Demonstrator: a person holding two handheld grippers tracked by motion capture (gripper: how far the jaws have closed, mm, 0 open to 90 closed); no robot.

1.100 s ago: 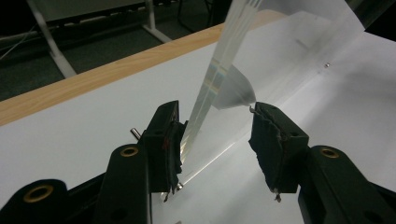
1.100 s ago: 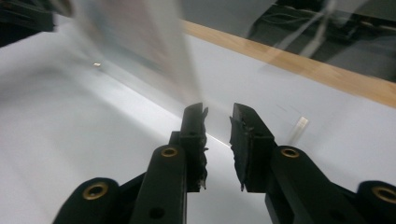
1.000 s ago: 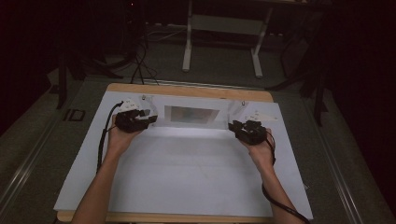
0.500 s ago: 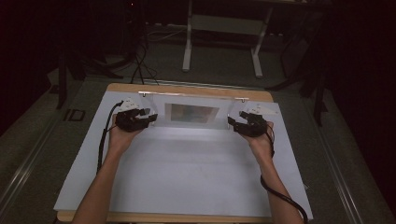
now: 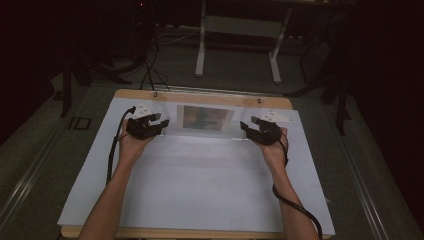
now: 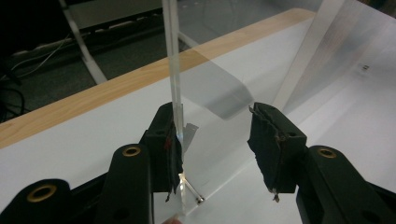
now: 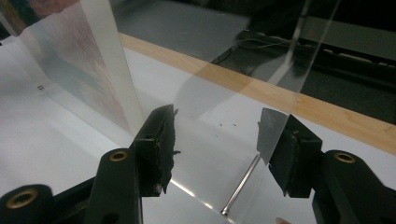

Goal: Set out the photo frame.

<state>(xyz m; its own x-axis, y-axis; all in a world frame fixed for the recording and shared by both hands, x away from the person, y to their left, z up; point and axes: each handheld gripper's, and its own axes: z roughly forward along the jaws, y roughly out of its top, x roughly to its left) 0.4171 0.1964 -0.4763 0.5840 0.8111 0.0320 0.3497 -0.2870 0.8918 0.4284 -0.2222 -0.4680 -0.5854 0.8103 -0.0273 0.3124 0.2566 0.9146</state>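
Clear frame (image 6: pixel 219 88) seemingly stands between spread fingers (image 6: pixel 273 140).

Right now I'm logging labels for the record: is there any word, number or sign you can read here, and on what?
None can be read.
Clear acrylic frame: its insert is a blurred colour picture, with no legible text.
White sheet on the table: a tiny dark mark, too small to read.
Left gripper, right gripper: no lettering on the black jaws.
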